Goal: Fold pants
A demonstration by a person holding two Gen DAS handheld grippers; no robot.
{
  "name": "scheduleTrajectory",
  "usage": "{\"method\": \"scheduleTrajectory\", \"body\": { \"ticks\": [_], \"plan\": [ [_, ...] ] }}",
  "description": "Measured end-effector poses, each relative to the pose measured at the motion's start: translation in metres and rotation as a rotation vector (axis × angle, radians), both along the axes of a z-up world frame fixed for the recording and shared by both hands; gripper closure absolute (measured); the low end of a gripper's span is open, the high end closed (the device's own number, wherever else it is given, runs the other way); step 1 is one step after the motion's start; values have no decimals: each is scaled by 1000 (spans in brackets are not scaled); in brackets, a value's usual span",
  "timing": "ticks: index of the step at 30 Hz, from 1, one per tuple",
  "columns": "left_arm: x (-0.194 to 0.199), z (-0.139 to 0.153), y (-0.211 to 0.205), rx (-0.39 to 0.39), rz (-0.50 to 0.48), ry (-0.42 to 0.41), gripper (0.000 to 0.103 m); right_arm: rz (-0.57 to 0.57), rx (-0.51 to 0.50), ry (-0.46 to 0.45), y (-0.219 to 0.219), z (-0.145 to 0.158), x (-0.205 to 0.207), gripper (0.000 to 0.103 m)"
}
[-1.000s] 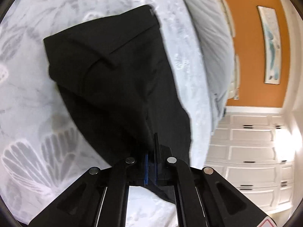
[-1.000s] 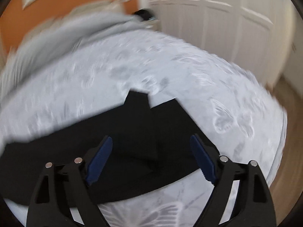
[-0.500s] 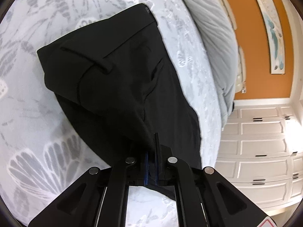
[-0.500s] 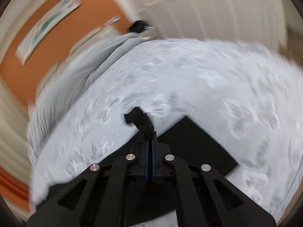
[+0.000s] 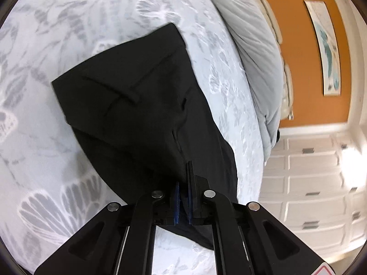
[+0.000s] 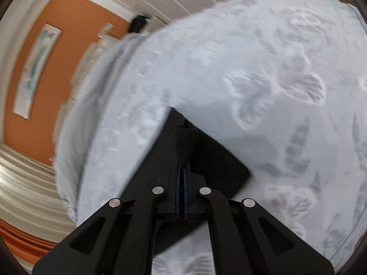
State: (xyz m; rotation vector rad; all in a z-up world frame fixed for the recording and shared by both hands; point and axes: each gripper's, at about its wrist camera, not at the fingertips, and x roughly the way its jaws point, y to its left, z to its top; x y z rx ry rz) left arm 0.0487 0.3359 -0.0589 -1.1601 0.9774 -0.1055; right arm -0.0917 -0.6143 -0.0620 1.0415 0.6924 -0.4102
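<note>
1. Left tongs: pinched tight on the black pants, fabric caught between the pads.
2. Right tongs: clamped too, on a pants end w/ cloth peaking up just ahead.
3. Beyond both tongs, rest of the pants lies spread on the bed, waistband farthest from the left tongs.
4. Step, I'd say: fold lift. Next, carry both ends over evenly, keep tension.

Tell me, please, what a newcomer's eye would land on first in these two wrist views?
First the black pants, stark against the pale butterfly-print bedspread, waistband end spread at centre. Next, both grippers pinching that fabric: the left gripper and the right gripper, jaws shut. Then the orange wall with a framed picture behind the bed.
</note>
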Motion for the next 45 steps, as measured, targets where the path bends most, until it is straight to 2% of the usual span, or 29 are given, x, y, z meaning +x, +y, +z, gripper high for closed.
{"method": "scheduleTrajectory", "body": {
  "ticks": [2, 5, 6, 7, 8, 10, 11, 14, 16, 17, 18, 19, 20, 21, 23, 26, 28, 29, 30, 32, 33, 34, 35, 36, 37, 39, 40, 43, 45],
  "plan": [
    [3, -8, 5, 1, -3, 39, 100, -5, 41, 44, -1, -13, 0, 102],
    [4, -8, 3, 42, -31, 56, 100, -1, 28, -44, 3, 5, -7, 102],
    [5, -7, 1, 74, -49, 65, 99, 8, -12, -27, 5, 7, -6, 102],
    [6, -6, -1, 99, -66, 76, 98, 21, -47, 50, 7, -1, -1, 102],
    [8, -8, -2, 127, -84, 96, 95, 47, -58, 134, 10, -13, 4, 101],
    [4, -10, -2, 190, -80, 157, 71, 59, -91, 161, 15, -14, 4, 101],
    [-3, -8, 2, 211, -50, 166, 62, 42, -123, 197, 19, -1, 3, 94],
    [-27, 16, 21, 248, 47, 101, 58, -75, -326, 236, 40, 46, -8, 78],
    [-41, 37, 39, 339, 154, 61, 49, -101, -481, 188, 68, 80, -16, 78],
    [-44, 44, 44, 382, 187, 55, 46, -91, -518, 153, 71, 90, -19, 77],
    [-45, 49, 48, 410, 208, 50, 46, -76, -539, 120, 82, 98, -18, 69],
    [-45, 51, 49, 407, 209, 37, 46, -51, -549, 82, 96, 104, -14, 52],
    [-42, 51, 48, 382, 191, 23, 44, -27, -546, 63, 105, 107, -3, 42],
    [-37, 48, 44, 344, 156, 8, 36, 11, -534, 46, 116, 107, 5, 41],
    [-17, 33, 31, 272, 57, 32, 33, 95, -495, 29, 136, 101, 26, 42],
    [1, -3, 25, 143, 57, 128, 33, 182, -449, 25, 166, 91, 47, 42],
    [9, -18, 29, 43, 79, 123, 51, 231, -453, 25, 187, 87, 57, 42],
    [9, -16, 30, 42, 94, 108, 83, 261, -475, 23, 200, 88, 64, 42],
    [9, -3, 30, 77, 96, 48, 96, 278, -492, 18, 208, 89, 67, 42],
    [2, 34, 24, 142, 73, -103, 97, 305, -542, -5, 220, 91, 63, 42],
    [0, 46, 22, 210, 62, -142, 96, 315, -565, -8, 225, 92, 62, 42],
    [-2, 55, 19, 391, 59, -129, 90, 324, -595, 7, 228, 92, 64, 42],
    [1, 47, 20, 523, 63, -40, 69, 325, -605, 24, 228, 91, 66, 42],
    [4, 32, 25, 567, 64, 70, 43, 323, -606, 38, 227, 90, 65, 42],
    [1, 2, 35, 493, 72, 205, 40, 310, -595, 52, 222, 88, 65, 42],
    [-17, -11, 45, 276, 114, 179, 40, 282, -561, 53, 210, 87, 63, 42],
    [-21, -6, 46, 282, 117, 168, 40, 272, -545, 47, 206, 87, 60, 42],
    [-33, 22, 46, 415, 157, 115, 40, 256, -506, 26, 199, 87, 58, 42],
    [-36, 45, 43, 467, 201, 28, 40, 276, -528, 33, 206, 86, 60, 42]
  ]
}}
